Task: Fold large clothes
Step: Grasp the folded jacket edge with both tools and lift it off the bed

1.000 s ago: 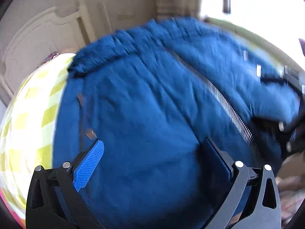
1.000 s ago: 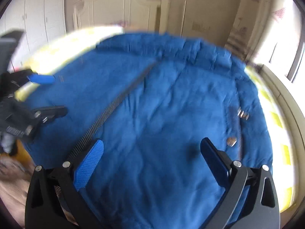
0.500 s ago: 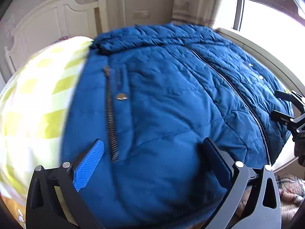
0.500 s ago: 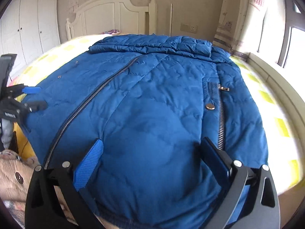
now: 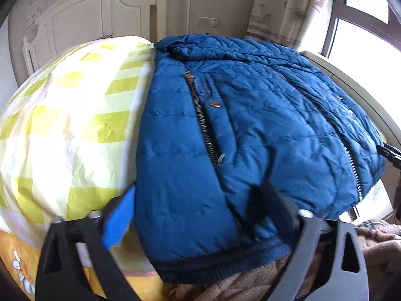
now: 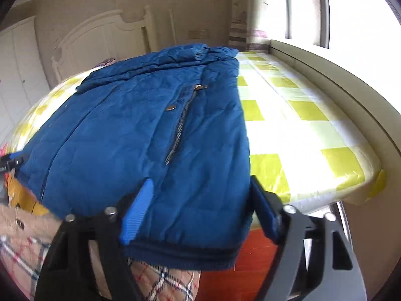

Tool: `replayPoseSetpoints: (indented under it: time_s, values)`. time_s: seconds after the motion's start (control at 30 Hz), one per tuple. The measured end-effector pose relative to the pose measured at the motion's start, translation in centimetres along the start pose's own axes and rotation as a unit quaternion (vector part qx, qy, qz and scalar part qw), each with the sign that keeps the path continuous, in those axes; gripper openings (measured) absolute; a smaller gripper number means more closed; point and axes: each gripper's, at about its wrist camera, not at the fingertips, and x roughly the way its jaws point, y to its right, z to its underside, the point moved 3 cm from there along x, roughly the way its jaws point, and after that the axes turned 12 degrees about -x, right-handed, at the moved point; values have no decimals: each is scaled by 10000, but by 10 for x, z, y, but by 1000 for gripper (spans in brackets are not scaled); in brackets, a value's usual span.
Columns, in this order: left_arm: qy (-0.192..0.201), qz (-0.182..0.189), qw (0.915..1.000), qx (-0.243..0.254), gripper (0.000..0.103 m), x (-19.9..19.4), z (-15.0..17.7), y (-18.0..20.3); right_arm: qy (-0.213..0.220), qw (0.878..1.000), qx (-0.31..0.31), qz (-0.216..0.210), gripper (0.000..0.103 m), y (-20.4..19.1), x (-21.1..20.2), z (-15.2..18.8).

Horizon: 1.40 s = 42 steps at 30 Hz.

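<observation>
A blue quilted jacket [image 5: 250, 115] lies front up, zipped, on the bed, its hem hanging over the near edge. My left gripper [image 5: 195, 190] straddles the hem's left corner. Its jaws are closing with the cloth between them; the blue pad [image 5: 117, 220] sits at the jacket's side edge. In the right wrist view the jacket [image 6: 140, 125] fills the left half, and my right gripper [image 6: 200, 183] straddles the hem's right corner. Those jaws are also closing, cloth between them and not pinched. Each gripper shows at the other view's edge: right gripper [image 5: 391, 153], left gripper [image 6: 12, 160].
A yellow-green checked sheet [image 5: 75, 125] covers the bed [image 6: 300, 130]. A white headboard [image 5: 100, 15] stands at the far end, with a wardrobe [image 6: 17, 75] to the left. A window ledge [image 6: 325, 75] runs along the right. A plaid blanket [image 6: 160, 283] lies below the hem, over red-brown floor [image 6: 255, 271].
Both grippers slid apart along the hem, the left to the jacket's left corner and the right to its right corner. Both pairs of jaws have narrowed around the cloth.
</observation>
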Motion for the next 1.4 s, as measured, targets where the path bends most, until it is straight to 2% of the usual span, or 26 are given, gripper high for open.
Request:
replayPoseSetpoints:
  time_s: [0.07, 0.13, 0.17, 0.27, 0.3, 0.33, 0.37, 0.4, 0.43, 0.5, 0.6, 0.77, 0.83, 0.9, 0.97, 1.03, 1.07, 1.13, 1.17, 1.23, 1.27, 1.3, 1.33, 1.37, 1.4]
  values:
    - [94, -22, 9999, 127, 72, -5, 3, 5, 19, 9999, -100, -15, 64, -3, -2, 4]
    - [107, -79, 9997, 214, 71, -3, 3, 7, 72, 9999, -87, -36, 65, -2, -2, 6]
    - [109, -81, 9997, 183, 73, -1, 3, 6, 92, 9999, -91, -23, 67, -4, -4, 7]
    - [148, -70, 9998, 81, 90, 9, 0, 2, 161, 9993, -305, 163, 74, -10, 1, 5]
    - [161, -129, 9996, 176, 91, 10, 1, 3, 173, 9988, -389, 246, 74, -13, 2, 5]
    - [141, -138, 9997, 158, 90, 11, 0, 4, 189, 9984, -433, 310, 66, -15, 2, 6]
    - [99, -114, 9998, 127, 87, 11, 0, 4, 244, 9986, -386, 260, 58, -14, 0, 7]
    - [87, -60, 9999, 129, 75, 10, -1, 5, 314, 9987, -349, 180, 45, -13, -3, 9]
    - [83, 113, 9998, 158, 66, 6, -1, 7, 342, 9988, -336, 112, 39, -14, -4, 9]
    - [40, 370, 9992, 120, 39, 0, 1, 10, 381, 9989, -283, -31, 26, -15, -7, 10]
    - [-58, 825, 9966, -51, 23, -6, -1, 8, 479, 9984, -102, -298, 15, -19, -13, 8]
    - [-86, 1366, 9886, -621, 20, -31, -6, -19, 807, 9904, 291, -1083, 8, -20, -36, 3]
    - [41, 1496, 9853, -819, 19, -52, -8, -31, 988, 9854, 305, -1356, 6, -24, -51, -4]
    - [202, 1543, 9836, -909, 14, -70, -11, -38, 1214, 9796, 328, -1570, 6, -31, -67, -13]
    - [477, 1490, 9832, -939, 12, -93, -15, -46, 1479, 9743, 299, -1675, 6, -35, -86, -24]
    - [515, 1212, 9887, -715, 12, -96, -17, -46, 1607, 9731, 160, -1641, 5, -36, -97, -34]
    - [473, 1051, 9917, -575, 12, -89, -16, -45, 1528, 9759, 62, -1558, 5, -35, -94, -38]
    - [308, 995, 9928, -584, 12, -71, -13, -46, 1244, 9809, 164, -1483, 6, -27, -79, -33]
    - [210, 961, 9932, -622, 13, -59, -10, -47, 1064, 9828, 275, -1487, 7, -24, -69, -29]
    - [-34, 808, 9947, -630, 13, -40, 1, -49, 770, 9883, 447, -1241, 22, -15, -52, -14]
    - [-135, 802, 9946, -637, 15, -33, 6, -48, 626, 9895, 482, -1210, 33, -13, -45, -6]
    - [-222, 841, 9940, -664, 21, -30, 13, -52, 483, 9898, 505, -1245, 70, -12, -40, 1]
    - [-374, 845, 9930, -734, 25, -24, 16, -55, 340, 9897, 513, -1291, 87, -13, -35, 7]
    - [-420, 830, 9926, -778, 33, -22, 18, -57, 230, 9901, 498, -1292, 94, -15, -32, 13]
    - [-425, 824, 9919, -865, 47, -20, 20, -61, 132, 9908, 487, -1252, 94, -15, -28, 19]
